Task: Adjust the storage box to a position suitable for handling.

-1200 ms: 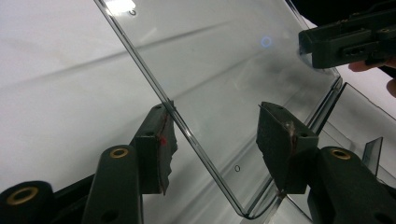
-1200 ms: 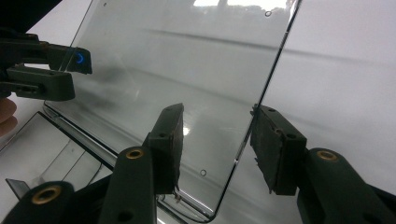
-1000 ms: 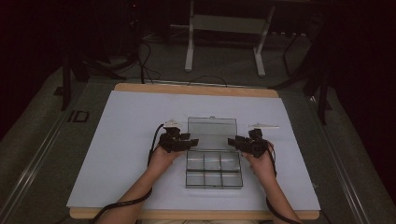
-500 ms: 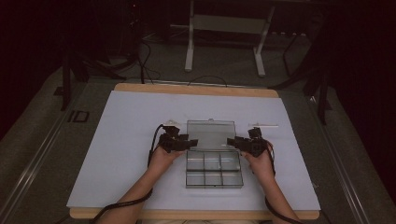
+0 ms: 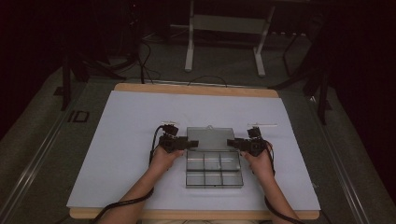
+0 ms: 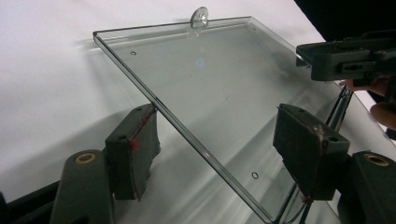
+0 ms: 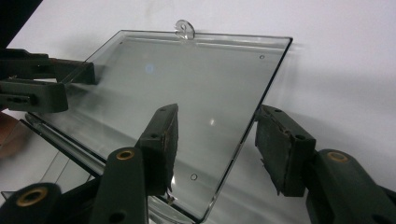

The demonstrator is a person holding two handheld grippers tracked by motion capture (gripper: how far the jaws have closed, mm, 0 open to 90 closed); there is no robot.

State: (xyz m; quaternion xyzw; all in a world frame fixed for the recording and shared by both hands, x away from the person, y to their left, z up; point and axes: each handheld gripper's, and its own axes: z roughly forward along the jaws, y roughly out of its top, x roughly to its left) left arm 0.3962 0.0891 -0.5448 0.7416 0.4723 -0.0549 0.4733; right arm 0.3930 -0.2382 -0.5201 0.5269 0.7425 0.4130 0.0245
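Firstly, the count: one clear plastic box [image 5: 214,169], one lid [image 5: 210,138], two grippers, two hands, one white mat [image 5: 116,140] on one table [image 5: 196,89].
Box: six compartments, in two rows of three; it lies near the middle of the near edge of the table, on the mat.
Lid: opened flat on the mat, on the far side of the box, joined to it along the hinge line; one small round tab [image 6: 200,17] stands at the middle of its far edge.
White strips: two small ones, one [image 5: 169,123] just beyond the left gripper, one [image 5: 262,124] just beyond the right gripper, both on the mat.
Left gripper [image 5: 192,144]: at the left edge of the lid, near the hinge; the jaws have just been opening and stand spread, one on each side of the lid's edge. In the left gripper view the outer pad [image 6: 135,149] is very close to the rim, the other pad [image 6: 306,147] is well apart from it.
Right gripper [image 5: 232,144]: at the right edge of the lid, opposite the left one; the jaws are half spread with the lid's edge between them, and the pads [image 7: 161,144] do not press it.
Hands: the left hand [image 5: 164,158] and the right hand [image 5: 259,161] each hold one gripper, just beside the box.
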